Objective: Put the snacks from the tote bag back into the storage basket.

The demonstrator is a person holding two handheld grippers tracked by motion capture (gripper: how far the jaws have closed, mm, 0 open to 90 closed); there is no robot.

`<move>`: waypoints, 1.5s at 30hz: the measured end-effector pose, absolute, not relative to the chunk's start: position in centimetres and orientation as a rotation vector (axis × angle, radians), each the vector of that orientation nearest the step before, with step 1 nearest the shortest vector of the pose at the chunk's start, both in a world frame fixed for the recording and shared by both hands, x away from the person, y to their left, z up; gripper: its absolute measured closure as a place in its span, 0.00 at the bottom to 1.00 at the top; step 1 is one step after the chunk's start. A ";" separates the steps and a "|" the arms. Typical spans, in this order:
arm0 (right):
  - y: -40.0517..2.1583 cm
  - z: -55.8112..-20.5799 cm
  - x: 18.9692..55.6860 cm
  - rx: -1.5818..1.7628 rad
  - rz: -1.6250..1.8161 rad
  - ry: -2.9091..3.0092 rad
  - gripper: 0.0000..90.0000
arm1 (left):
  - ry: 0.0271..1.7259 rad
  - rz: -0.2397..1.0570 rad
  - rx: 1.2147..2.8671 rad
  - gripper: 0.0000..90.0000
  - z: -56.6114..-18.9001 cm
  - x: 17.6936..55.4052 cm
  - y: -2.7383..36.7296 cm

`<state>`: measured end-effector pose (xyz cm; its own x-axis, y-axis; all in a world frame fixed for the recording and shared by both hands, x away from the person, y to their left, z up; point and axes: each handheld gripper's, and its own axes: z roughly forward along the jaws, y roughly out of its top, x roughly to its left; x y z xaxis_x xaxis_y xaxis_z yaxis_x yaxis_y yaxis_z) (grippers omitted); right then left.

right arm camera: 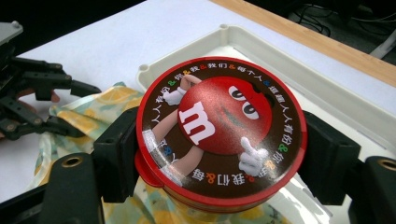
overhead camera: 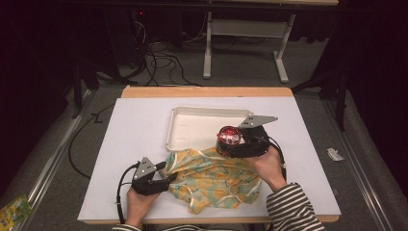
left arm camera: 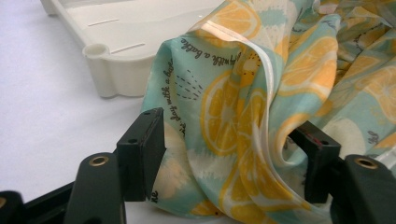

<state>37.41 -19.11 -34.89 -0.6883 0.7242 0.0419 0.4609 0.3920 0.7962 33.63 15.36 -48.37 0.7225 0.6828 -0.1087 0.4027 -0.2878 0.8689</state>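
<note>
A thin cloth printed with lemon slices (overhead camera: 216, 180) (left arm camera: 243, 93) (right arm camera: 154, 210) lies crumpled on the white table top, in front of a white tray (overhead camera: 169, 130) (left arm camera: 116, 74) (right arm camera: 289, 60). My left gripper (overhead camera: 168, 173) (left arm camera: 229, 158) (right arm camera: 77, 108) is at the cloth's left edge. Its jaws stand wide apart, with a raised fold of the cloth between them. The fold partly covers the right jaw. My right gripper (overhead camera: 231, 144) (right arm camera: 222, 158) is shut on a round red candy tin (overhead camera: 229, 135) (right arm camera: 219, 130). The tin is held lid up, over the cloth by the tray's front edge.
The table's wooden edge (overhead camera: 207, 91) runs along the back. Beyond it, another table's white legs (overhead camera: 208, 48) and cables (overhead camera: 163, 60) stand on the grey floor. A green packet (overhead camera: 12, 211) lies on the floor at the left. A striped sleeve (overhead camera: 293, 207) enters at the bottom right.
</note>
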 end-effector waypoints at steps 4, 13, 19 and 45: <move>-19.2 -35.0 38.1 1.051 1.184 2.342 0.29 | 0.835 0.351 1.919 0.40 -48.4 33.6 15.4; -19.0 -35.0 40.0 1.066 1.168 2.332 0.29 | 0.836 0.350 1.919 0.40 -48.4 33.6 15.3; -18.8 -35.4 41.4 1.098 1.157 2.331 0.29 | 0.833 0.348 1.920 0.40 -48.4 33.6 15.3; -19.0 -39.4 46.6 1.227 1.033 2.332 0.29 | 0.832 0.352 1.928 0.40 -48.4 33.6 15.3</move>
